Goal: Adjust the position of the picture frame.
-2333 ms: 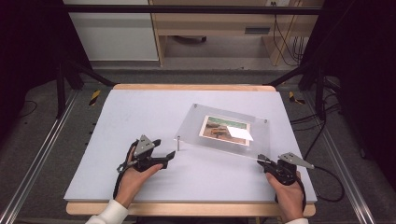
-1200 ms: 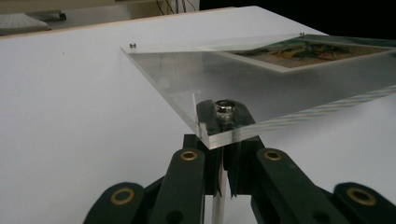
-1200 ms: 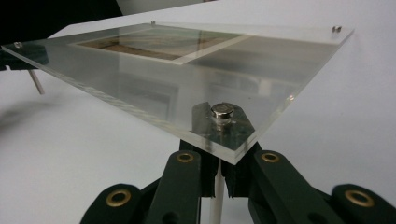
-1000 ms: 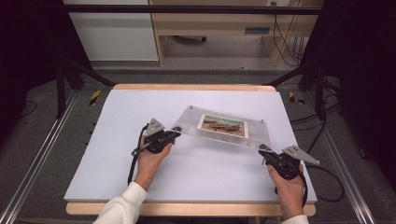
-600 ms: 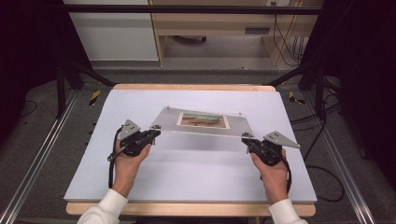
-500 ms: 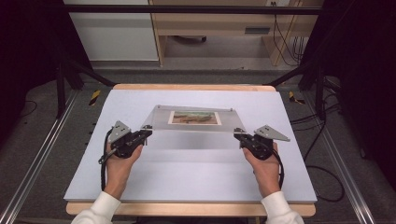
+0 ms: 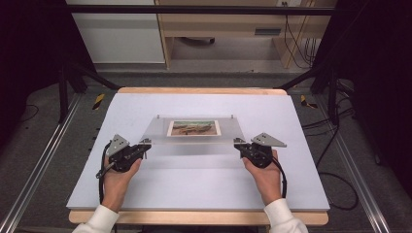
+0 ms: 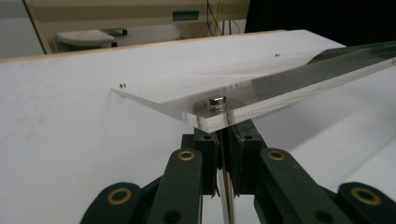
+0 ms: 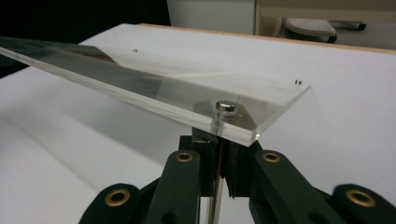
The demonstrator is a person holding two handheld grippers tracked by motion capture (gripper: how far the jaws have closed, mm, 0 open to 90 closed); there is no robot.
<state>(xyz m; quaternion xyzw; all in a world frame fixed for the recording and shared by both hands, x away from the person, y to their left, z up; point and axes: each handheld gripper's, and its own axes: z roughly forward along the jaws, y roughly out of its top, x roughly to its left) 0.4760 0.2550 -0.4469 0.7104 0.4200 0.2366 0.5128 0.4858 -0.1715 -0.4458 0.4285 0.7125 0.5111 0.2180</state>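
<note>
A clear acrylic picture frame (image 7: 194,141) with a landscape print (image 7: 193,128) in it hangs over the middle of the white table, square to its edges. Its near edge is raised and its far corner pins (image 7: 158,116) sit close to the table. My left gripper (image 7: 144,144) is shut on the thin metal post under the frame's near left corner (image 8: 205,112). That post ends in a round cap (image 8: 217,100) just above my left gripper (image 8: 223,135). My right gripper (image 7: 238,142) is shut on the matching post at the near right corner (image 9: 261,126), below its cap (image 9: 225,106) and my right gripper (image 9: 222,142).
The white board (image 7: 194,189) lies on a wooden table top (image 7: 194,217), with bare room in front of the frame and on both sides. Metal rails (image 7: 39,170) run along the table's sides, and cables (image 7: 340,189) trail on the floor at the right.
The frame lay skewed at the table's right with both grippers off it. Both grippers then took its near corners, and it has swung square and moved left to the middle.
</note>
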